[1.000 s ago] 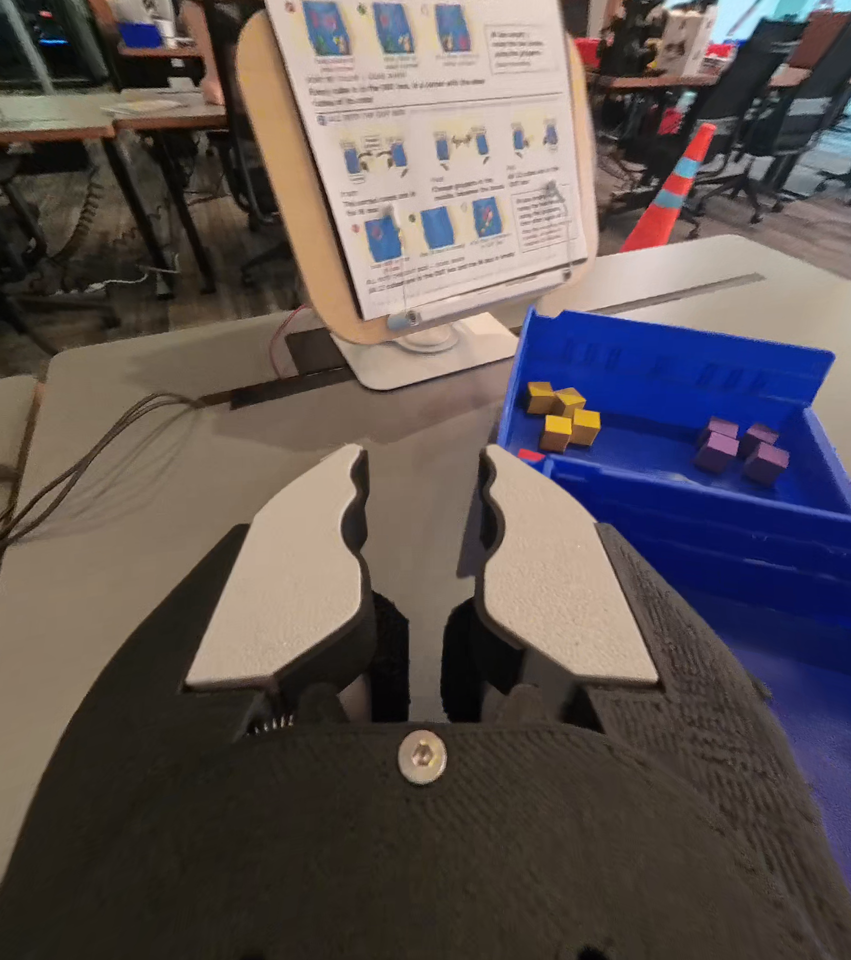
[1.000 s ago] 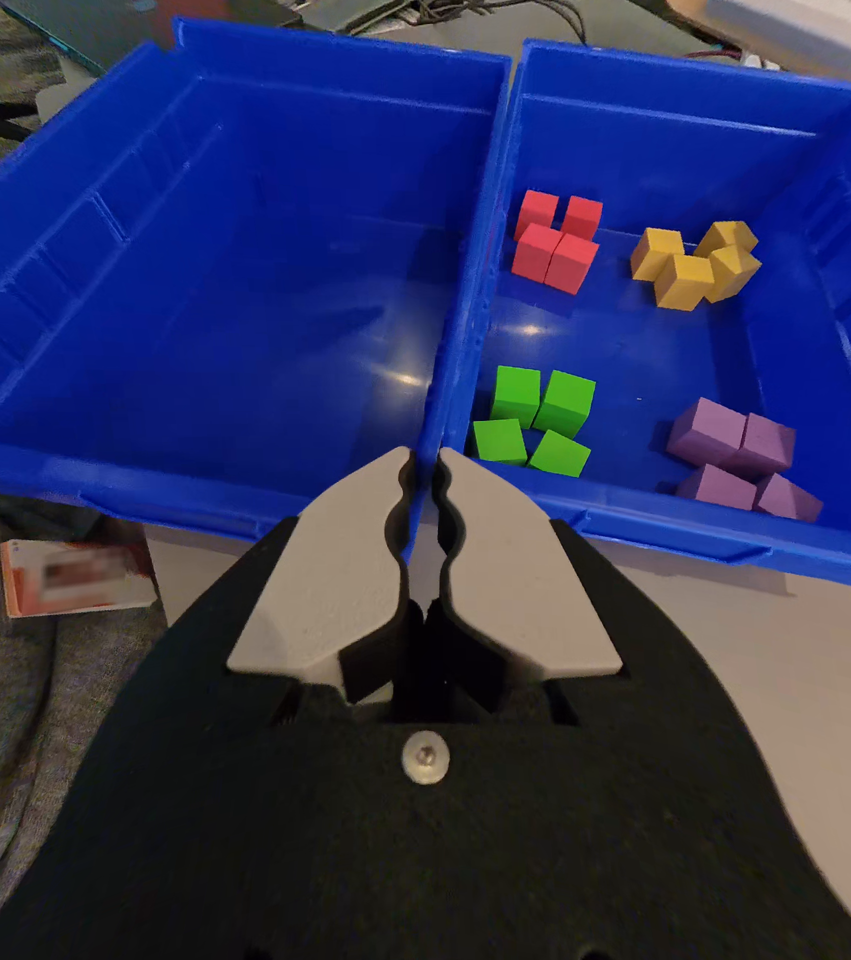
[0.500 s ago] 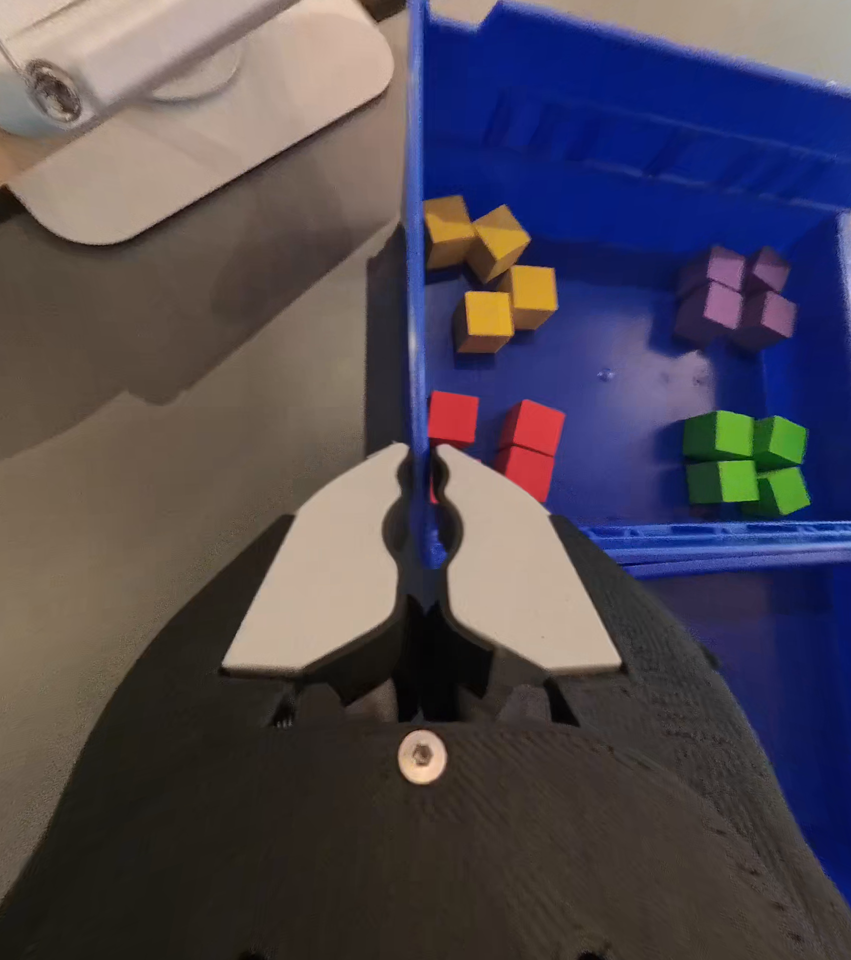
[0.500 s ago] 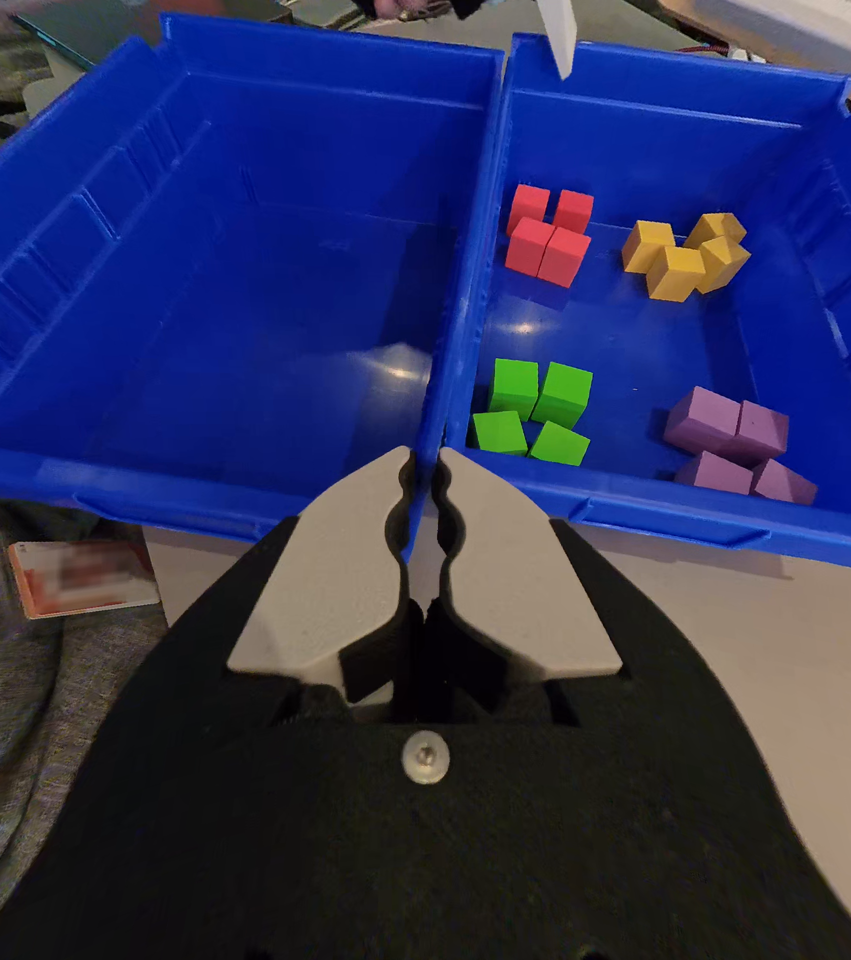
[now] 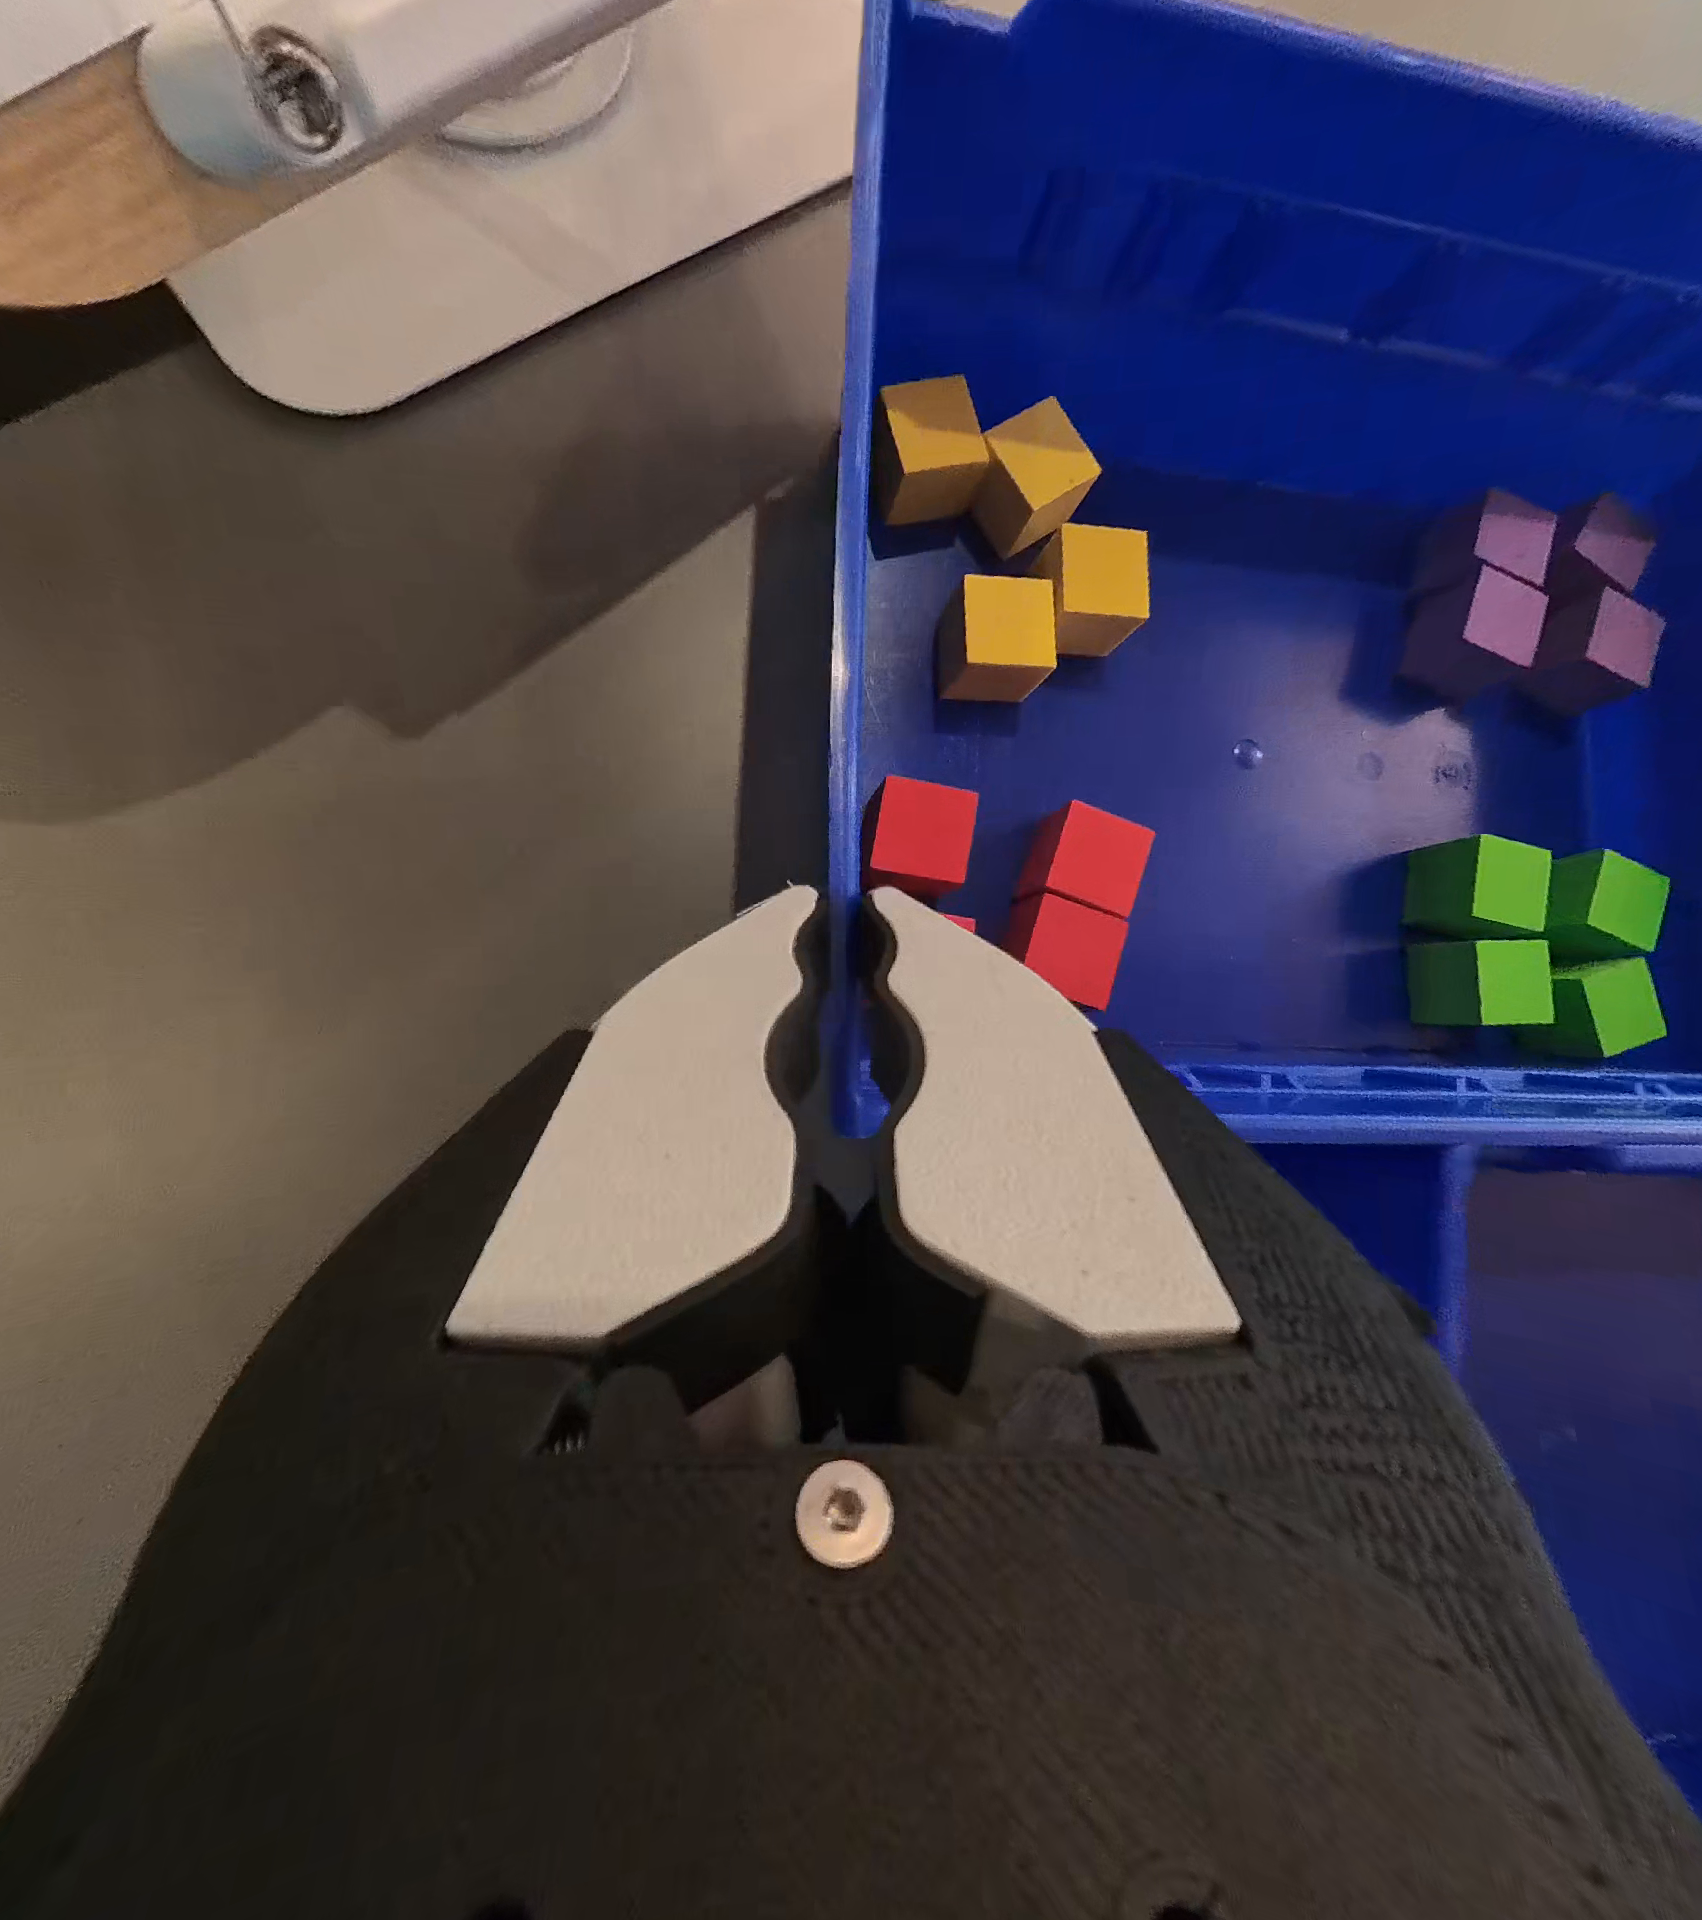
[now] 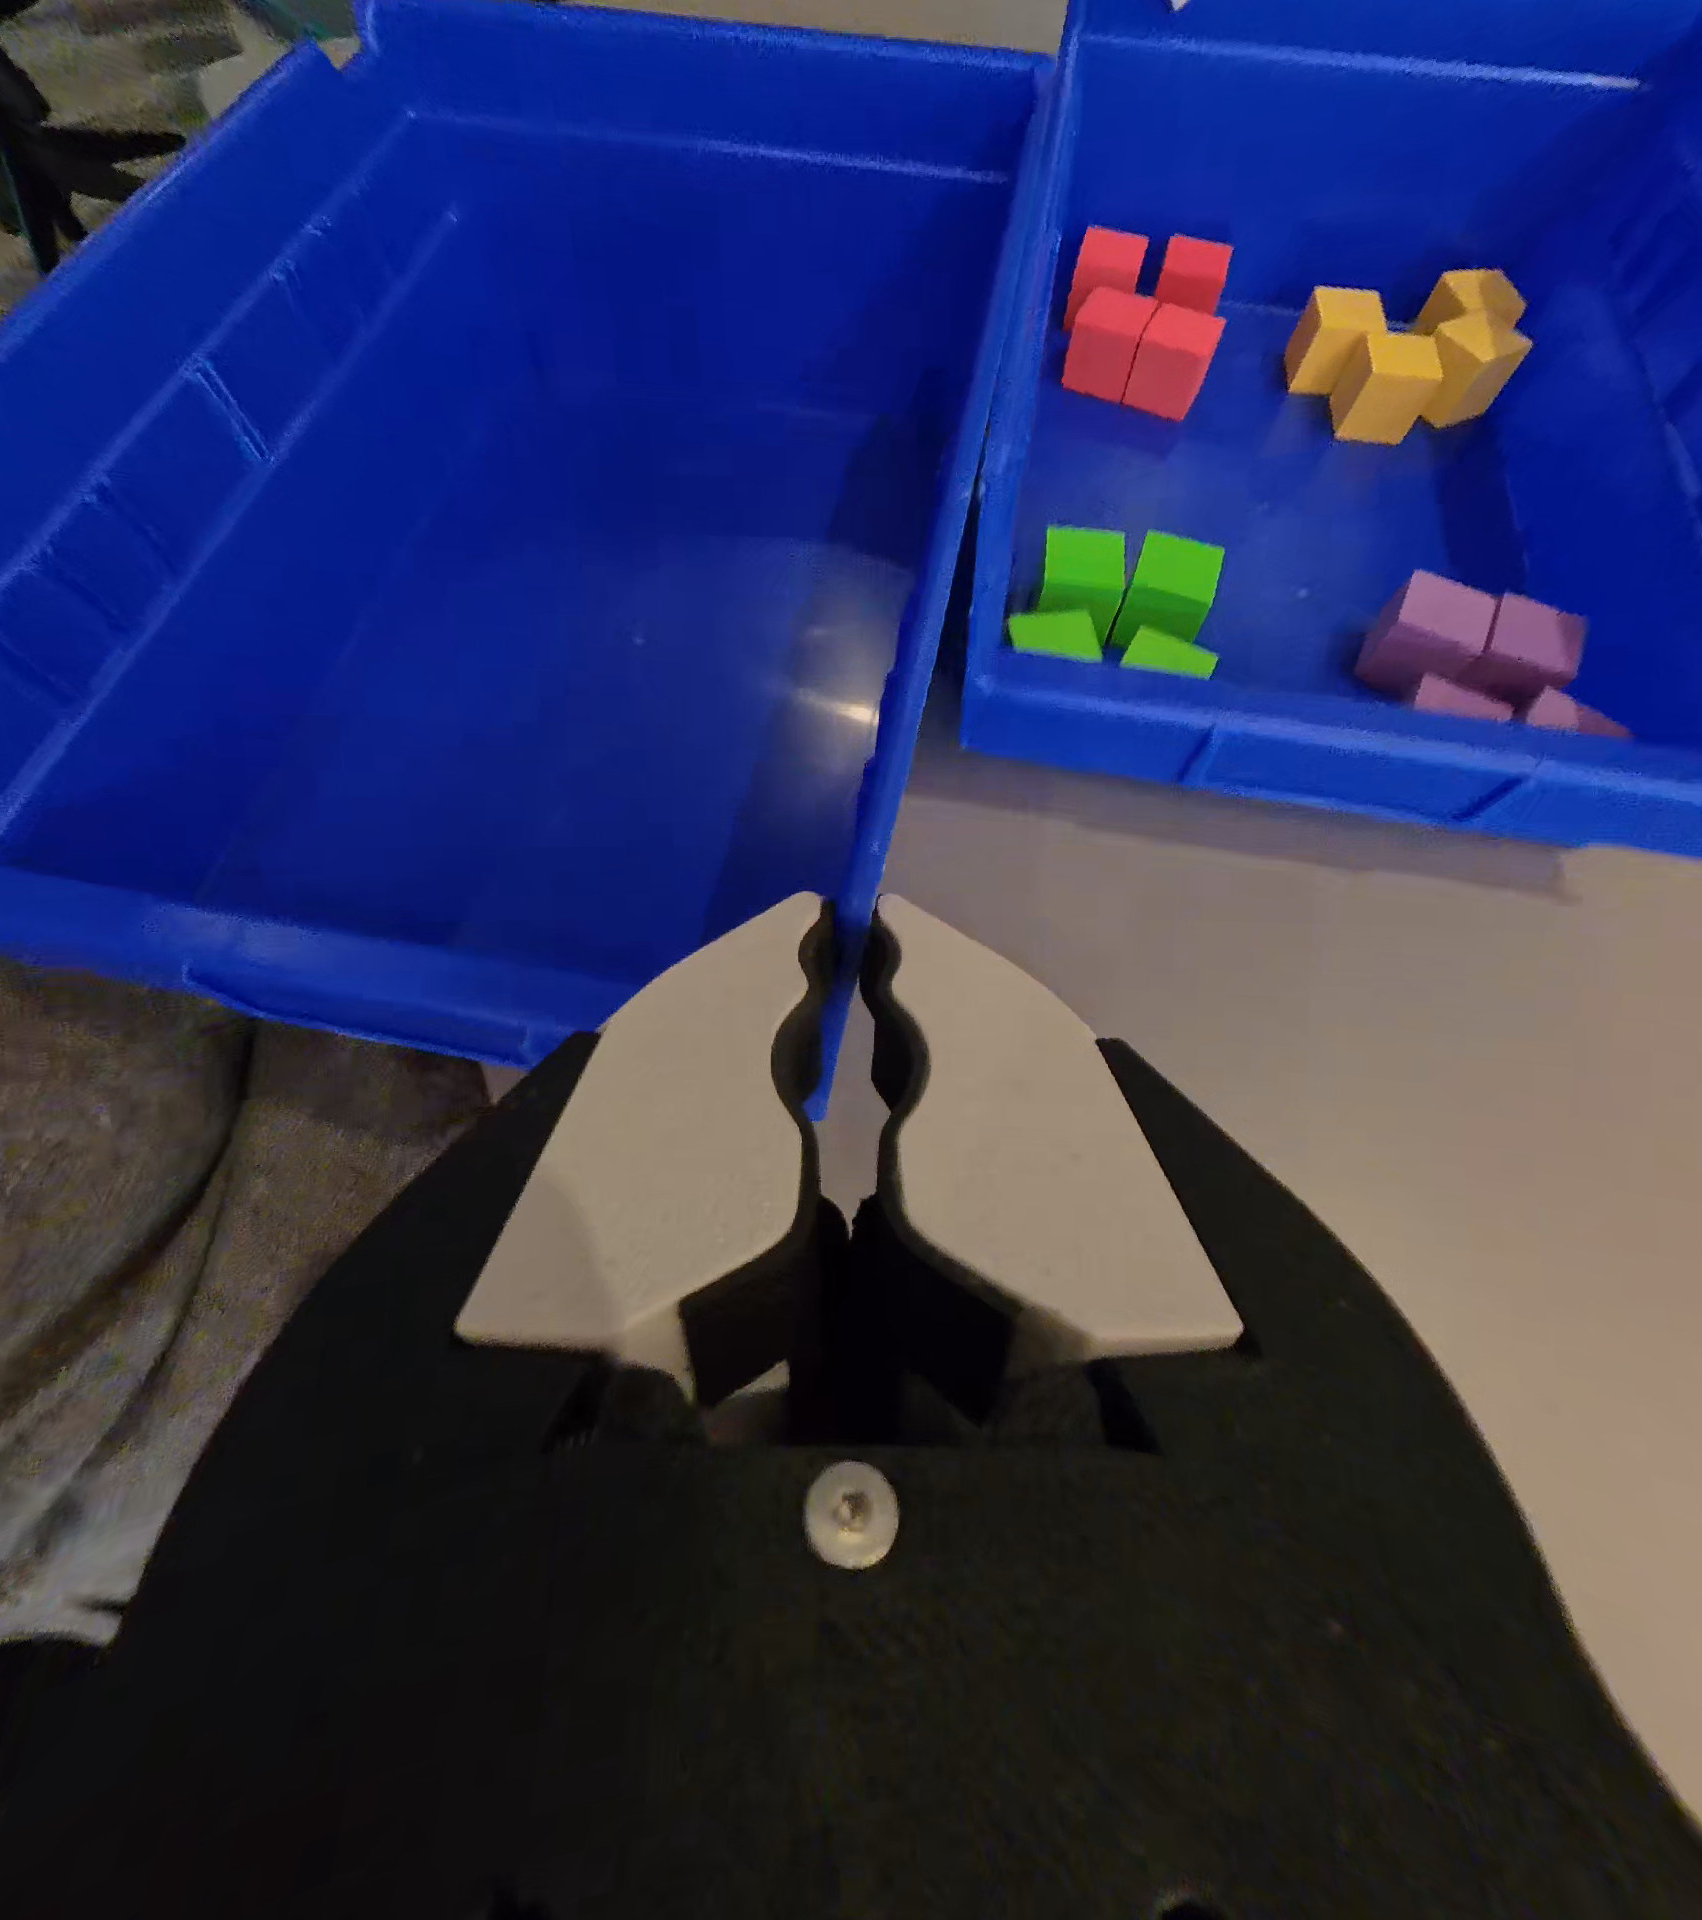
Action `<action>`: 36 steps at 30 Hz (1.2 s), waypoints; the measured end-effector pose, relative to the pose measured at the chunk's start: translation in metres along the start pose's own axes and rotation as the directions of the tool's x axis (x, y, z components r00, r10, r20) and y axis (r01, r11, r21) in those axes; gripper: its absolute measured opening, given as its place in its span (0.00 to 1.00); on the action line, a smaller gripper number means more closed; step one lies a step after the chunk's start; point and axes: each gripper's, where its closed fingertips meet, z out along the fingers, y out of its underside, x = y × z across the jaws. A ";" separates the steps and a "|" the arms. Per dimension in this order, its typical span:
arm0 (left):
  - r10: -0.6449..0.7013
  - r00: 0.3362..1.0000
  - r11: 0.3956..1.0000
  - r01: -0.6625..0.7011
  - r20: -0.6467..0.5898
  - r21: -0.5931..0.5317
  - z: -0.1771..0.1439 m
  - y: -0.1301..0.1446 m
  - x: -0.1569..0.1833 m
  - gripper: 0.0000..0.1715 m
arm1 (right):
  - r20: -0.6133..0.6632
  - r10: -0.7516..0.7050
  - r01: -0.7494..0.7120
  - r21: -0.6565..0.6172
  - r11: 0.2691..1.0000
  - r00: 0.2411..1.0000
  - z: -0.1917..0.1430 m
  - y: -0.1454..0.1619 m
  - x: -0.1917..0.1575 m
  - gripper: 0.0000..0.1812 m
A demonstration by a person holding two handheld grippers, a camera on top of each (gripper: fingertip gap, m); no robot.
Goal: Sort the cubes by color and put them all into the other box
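Observation:
My left gripper (image 5: 842, 916) is shut on the left wall of a blue bin (image 5: 1346, 260), near its corner. The bin holds yellow cubes (image 5: 1013, 551), purple cubes (image 5: 1543, 603), red cubes (image 5: 1075, 894) and green cubes (image 5: 1533, 945), each colour in its own cluster. My right gripper (image 6: 852, 920) is shut on the right wall of an empty blue bin (image 6: 411, 520), at its near corner. The cube bin (image 6: 1346, 758) lies beyond and to the right of it, with bare table between their near corners. The empty bin also shows in the left wrist view (image 5: 1605, 1403).
The grey table (image 5: 203, 935) runs left of the cube bin. A white stand base (image 5: 514, 208) under a wooden board sits at the far left. Grey cloth (image 6: 47, 1247) lies at the table's near edge by the empty bin. Chair legs (image 6: 26, 156) show beyond.
My left gripper came down from above the table and shut on the cube bin's left wall. In the right wrist view the cube bin now sits farther off, apart from the held empty bin.

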 end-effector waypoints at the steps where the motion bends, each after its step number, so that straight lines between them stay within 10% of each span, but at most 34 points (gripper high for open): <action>1: -0.001 1.000 1.000 0.001 0.011 0.000 -0.002 0.002 -0.003 0.03 | 0.011 -0.004 0.004 -0.005 1.000 1.000 -0.007 0.005 -0.001 0.02; 36: -0.059 0.996 0.998 0.060 0.061 0.000 -0.078 0.079 -0.080 0.03 | -0.079 0.196 -0.196 0.003 0.981 0.978 -0.135 0.091 0.075 0.03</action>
